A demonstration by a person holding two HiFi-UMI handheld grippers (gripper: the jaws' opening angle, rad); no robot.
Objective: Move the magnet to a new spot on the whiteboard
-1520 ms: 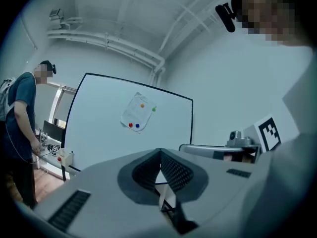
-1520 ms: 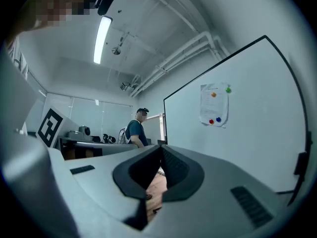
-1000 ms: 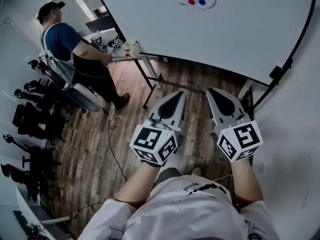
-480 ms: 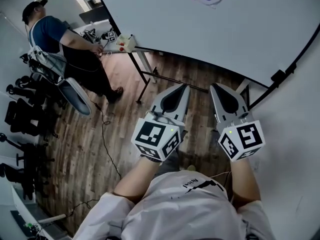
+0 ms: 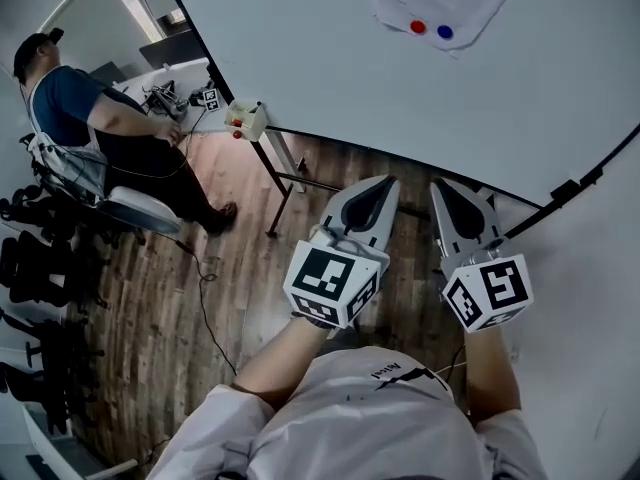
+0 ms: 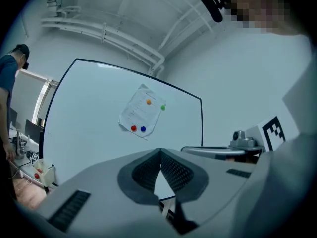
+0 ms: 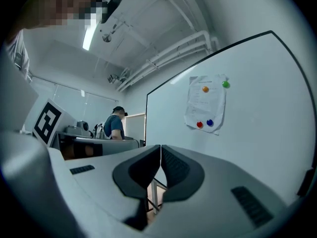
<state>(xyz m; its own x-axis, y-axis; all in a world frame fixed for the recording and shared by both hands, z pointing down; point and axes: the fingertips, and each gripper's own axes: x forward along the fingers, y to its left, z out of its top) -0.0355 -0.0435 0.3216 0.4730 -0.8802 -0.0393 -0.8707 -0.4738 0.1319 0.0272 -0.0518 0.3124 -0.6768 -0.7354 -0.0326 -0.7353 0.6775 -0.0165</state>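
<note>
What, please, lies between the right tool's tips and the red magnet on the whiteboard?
Between the right tool and the red magnet, the right gripper view shows only bare whiteboard and the paper sheet's edge.

Camera layout
Head view: steeply down. Gripper views: level along left claw, right claw, toward the whiteboard, which all share.

This looks like a lab or technical workroom. A big whiteboard on a black-framed stand fills one side. A person works at a white desk strewn with gear and wires. Black office chairs line the edge of the plank floor, and a cable trails across it. Bare pipes and a strip light run overhead.
</note>
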